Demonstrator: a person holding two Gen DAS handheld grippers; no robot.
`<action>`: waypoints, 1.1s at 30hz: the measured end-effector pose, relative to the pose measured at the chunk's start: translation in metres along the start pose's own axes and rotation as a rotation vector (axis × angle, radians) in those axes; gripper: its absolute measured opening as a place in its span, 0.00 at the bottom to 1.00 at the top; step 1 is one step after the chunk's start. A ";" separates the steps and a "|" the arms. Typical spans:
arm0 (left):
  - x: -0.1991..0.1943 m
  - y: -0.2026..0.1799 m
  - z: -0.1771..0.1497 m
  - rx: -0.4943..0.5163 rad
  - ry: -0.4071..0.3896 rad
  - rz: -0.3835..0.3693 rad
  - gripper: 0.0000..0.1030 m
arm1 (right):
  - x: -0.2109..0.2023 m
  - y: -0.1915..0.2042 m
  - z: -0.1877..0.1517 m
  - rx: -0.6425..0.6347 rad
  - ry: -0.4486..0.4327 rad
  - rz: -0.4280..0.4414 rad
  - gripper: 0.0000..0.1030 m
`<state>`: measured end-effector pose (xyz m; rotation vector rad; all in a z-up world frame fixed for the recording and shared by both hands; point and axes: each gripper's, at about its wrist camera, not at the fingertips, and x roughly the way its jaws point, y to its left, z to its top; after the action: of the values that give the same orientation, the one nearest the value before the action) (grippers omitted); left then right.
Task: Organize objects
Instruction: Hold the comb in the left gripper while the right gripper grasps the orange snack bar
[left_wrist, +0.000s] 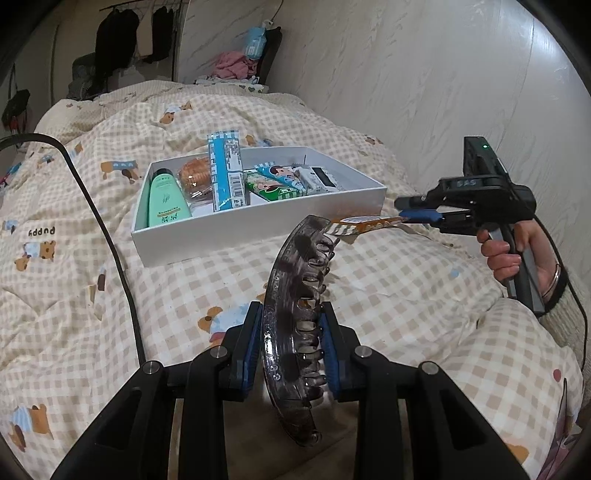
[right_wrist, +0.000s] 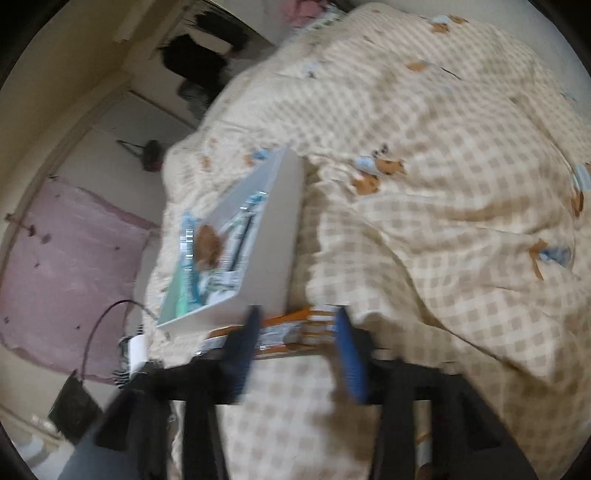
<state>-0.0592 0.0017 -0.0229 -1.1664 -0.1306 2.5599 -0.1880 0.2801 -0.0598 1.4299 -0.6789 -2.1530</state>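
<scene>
Clamped between our left gripper's (left_wrist: 291, 347) blue pads, the smoky translucent plastic claw hair clip (left_wrist: 295, 314) hangs above the checked quilt (left_wrist: 110, 314), short of the white cardboard box's (left_wrist: 258, 225) near edge. Our right gripper (left_wrist: 406, 220) pinches an orange-edged flat packet (left_wrist: 364, 222) near the box's near right corner; its thin edge could slip.

Both grippers (left_wrist: 291, 347) (right_wrist: 299, 354) were black with blue pads, silver screws, black cables; bare hand (left_wrist: 517, 251), bangle.
</scene>
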 end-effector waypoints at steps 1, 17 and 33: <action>0.001 0.000 0.000 -0.002 0.007 0.000 0.32 | 0.000 0.002 -0.001 -0.011 0.008 0.004 0.16; 0.003 0.001 0.001 -0.007 0.019 -0.004 0.32 | 0.021 0.007 -0.007 0.034 0.107 0.008 0.30; 0.004 0.003 0.001 -0.013 0.021 -0.009 0.32 | -0.041 0.073 -0.075 -0.262 0.191 0.056 0.08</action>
<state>-0.0635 0.0005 -0.0257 -1.1941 -0.1474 2.5426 -0.0961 0.2382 -0.0099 1.4318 -0.3477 -1.9474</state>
